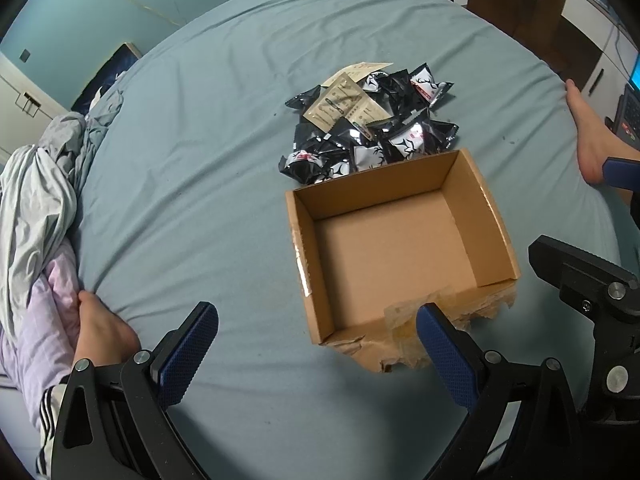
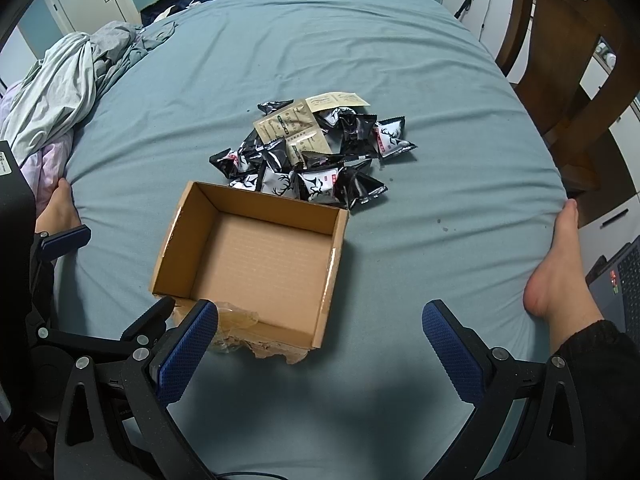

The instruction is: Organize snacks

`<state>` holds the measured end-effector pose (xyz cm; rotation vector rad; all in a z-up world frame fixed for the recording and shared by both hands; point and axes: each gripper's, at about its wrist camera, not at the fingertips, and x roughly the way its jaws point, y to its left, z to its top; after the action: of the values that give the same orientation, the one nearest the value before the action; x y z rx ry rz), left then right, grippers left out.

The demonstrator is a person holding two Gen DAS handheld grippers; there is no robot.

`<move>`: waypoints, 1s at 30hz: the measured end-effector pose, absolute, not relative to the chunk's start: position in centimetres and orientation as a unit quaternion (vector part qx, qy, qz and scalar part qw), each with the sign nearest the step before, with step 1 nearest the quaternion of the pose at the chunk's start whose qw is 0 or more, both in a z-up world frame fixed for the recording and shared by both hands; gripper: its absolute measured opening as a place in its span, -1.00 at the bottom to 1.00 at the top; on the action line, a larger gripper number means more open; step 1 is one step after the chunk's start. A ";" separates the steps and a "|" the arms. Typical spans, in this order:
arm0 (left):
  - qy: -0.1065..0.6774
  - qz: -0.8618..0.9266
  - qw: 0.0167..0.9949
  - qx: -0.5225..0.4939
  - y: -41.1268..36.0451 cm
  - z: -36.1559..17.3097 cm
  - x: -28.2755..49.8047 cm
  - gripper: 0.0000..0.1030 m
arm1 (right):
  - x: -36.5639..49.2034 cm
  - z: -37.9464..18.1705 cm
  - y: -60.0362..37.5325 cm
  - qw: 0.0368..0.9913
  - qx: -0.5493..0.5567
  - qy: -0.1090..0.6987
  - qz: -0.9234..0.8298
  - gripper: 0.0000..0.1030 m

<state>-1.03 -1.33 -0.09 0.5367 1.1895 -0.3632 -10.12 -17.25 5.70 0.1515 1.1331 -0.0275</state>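
A pile of snack packets (image 1: 372, 124), black-and-white ones with a deer print and a few tan sachets, lies on the blue-green bed sheet just beyond an open cardboard box (image 1: 486, 200). The box is empty, with a torn front flap. The same pile (image 2: 312, 152) and box (image 2: 340, 248) show in the right wrist view. My left gripper (image 1: 318, 344) is open and empty, hovering near the box's front left corner. My right gripper (image 2: 320, 340) is open and empty, in front of the box's near right corner.
Crumpled grey and pink bedding (image 1: 44, 200) lies at the left edge of the bed. The person's bare feet (image 2: 560, 264) (image 1: 104, 328) rest on either side. A wooden chair (image 2: 568, 48) and a laptop (image 2: 620, 288) stand off the right side.
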 end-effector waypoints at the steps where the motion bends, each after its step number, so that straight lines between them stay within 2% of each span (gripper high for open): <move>1: 0.550 -0.168 0.780 0.248 -1.3 -0.1 -1.0 0.98 | -10.1 5.7 -17.2 0.841 0.072 0.536 -0.013 1.00; 15: 0.554 -0.156 0.779 0.249 -1.1 -0.3 -0.2 0.98 | -10.1 5.6 -17.2 0.844 0.061 0.532 -0.020 1.00; 22: 0.575 -0.135 0.775 0.226 0.1 -1.2 2.9 0.98 | -5.4 3.6 -21.2 0.794 0.139 0.592 -0.018 1.00; 30: 0.587 -0.108 0.776 0.203 1.2 -2.4 7.0 0.98 | 1.1 -0.1 -25.2 0.775 0.203 0.598 0.003 1.00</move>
<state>6.99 1.22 -2.37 0.4398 1.2692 -0.2347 1.06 -25.20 -0.10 0.4393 1.2953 0.0055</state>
